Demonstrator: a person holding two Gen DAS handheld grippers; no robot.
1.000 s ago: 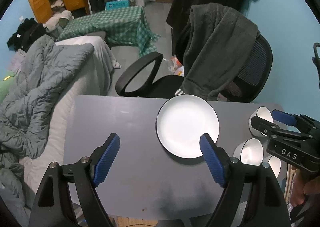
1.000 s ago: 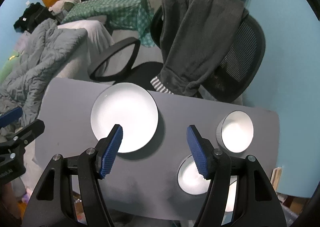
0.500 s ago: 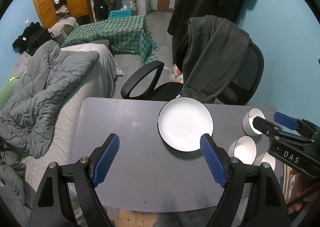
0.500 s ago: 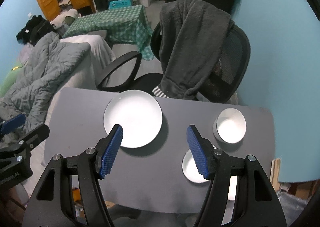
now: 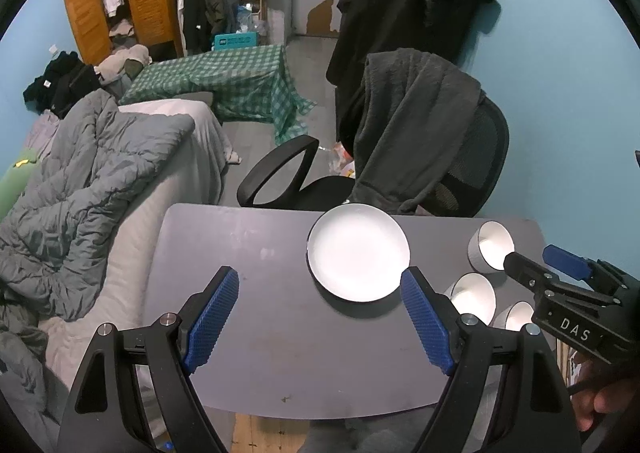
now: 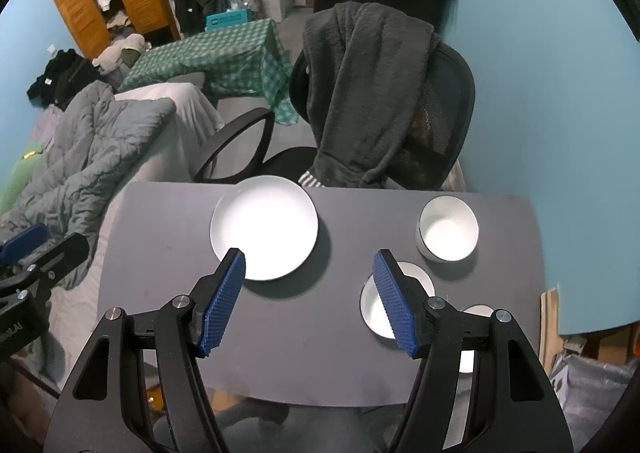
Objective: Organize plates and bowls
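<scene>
Both the left gripper [image 5: 320, 317] and the right gripper [image 6: 310, 299] are held with jaws apart, nothing clasped or touched. Below them, a white plate [image 6: 264, 227] and three white bowls [image 6: 448, 229] are seen on the grey table [image 6: 160, 221].

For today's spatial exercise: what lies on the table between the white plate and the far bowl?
Nothing: in the right wrist view only bare grey table separates the plate from the far bowl.

Blue walls [image 5: 560, 53], draped office chair [image 5: 472, 157], bed [image 5: 100, 173]
</scene>
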